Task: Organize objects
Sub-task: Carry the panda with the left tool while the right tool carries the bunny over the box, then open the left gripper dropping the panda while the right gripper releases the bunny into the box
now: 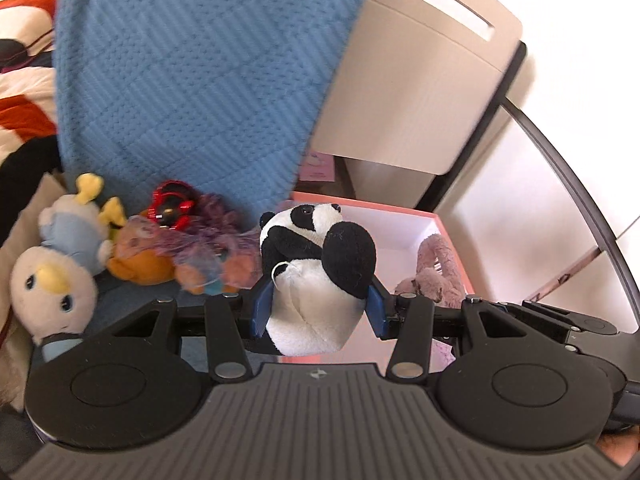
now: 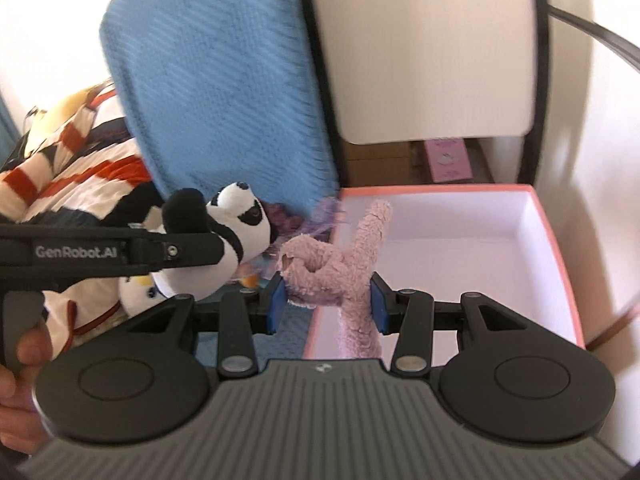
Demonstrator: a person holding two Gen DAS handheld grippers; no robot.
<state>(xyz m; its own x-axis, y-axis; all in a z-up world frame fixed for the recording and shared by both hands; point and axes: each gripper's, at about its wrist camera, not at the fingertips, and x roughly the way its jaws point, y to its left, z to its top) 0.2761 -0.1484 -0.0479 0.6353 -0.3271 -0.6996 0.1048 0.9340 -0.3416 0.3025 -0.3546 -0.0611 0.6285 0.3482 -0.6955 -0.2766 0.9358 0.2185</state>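
Note:
My left gripper point(image 1: 318, 312) is shut on a black-and-white plush panda point(image 1: 316, 276), its blue pads pressed into the white belly. In the right wrist view the same panda point(image 2: 236, 236) hangs from the left gripper's fingers point(image 2: 192, 250) at the left. My right gripper point(image 2: 326, 304) is shut on a fuzzy pink plush toy point(image 2: 332, 268), which hangs over the near left edge of a pink box point(image 2: 556, 248) with a white inside. From the left wrist view the pink plush point(image 1: 436, 268) shows over that box point(image 1: 444, 236).
A blue knitted cushion point(image 1: 192, 80) stands upright behind the toys. A white-and-blue plush duck point(image 1: 56, 264), an orange plush point(image 1: 140, 264) and a red toy point(image 1: 172, 204) lie at the left. A beige chair back point(image 1: 416, 80) rises behind the box. A striped cloth point(image 2: 72, 168) lies at the left.

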